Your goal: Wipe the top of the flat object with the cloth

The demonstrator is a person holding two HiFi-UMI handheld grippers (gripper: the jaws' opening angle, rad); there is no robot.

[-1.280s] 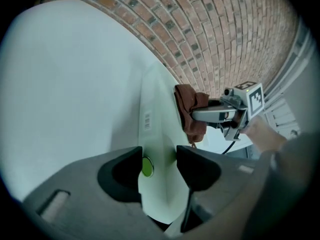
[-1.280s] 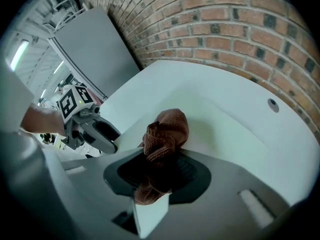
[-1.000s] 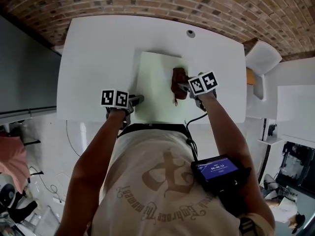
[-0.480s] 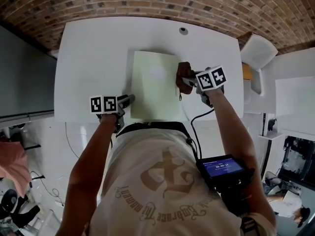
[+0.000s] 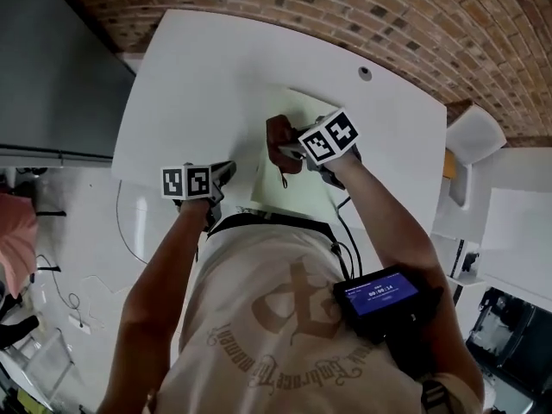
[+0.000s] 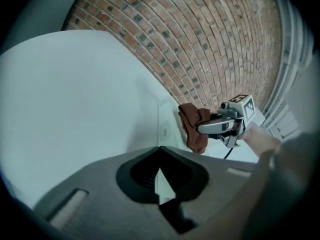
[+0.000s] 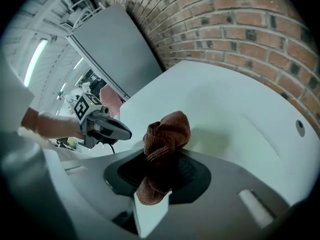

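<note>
Head view looks steeply down on the table (image 5: 194, 84); both gripper views skim it closely, sharing the cloth (image 5: 279, 138).

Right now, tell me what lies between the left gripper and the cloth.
Only bare table and the flat object's left edge, nothing else; the head view shows it.

Pale green flat board (image 5: 266, 178): its right part is hidden behind the rust-brown knitted cloth (image 5: 279, 136) and the right gripper (image 5: 291, 152).

The cloth's lower fold is buried between that gripper's jaws. Whether the cloth touches the board cannot be told.

A small printed mark on the board (image 6: 164, 131) is too small to read.

White table (image 5: 190, 76): near edge is lost behind the person's torso.

Dark waist-worn screen (image 5: 376, 291): figures are too small to read.

Pink object (image 5: 13, 222), far left, is cut off by the picture edge and cannot be identified.
</note>
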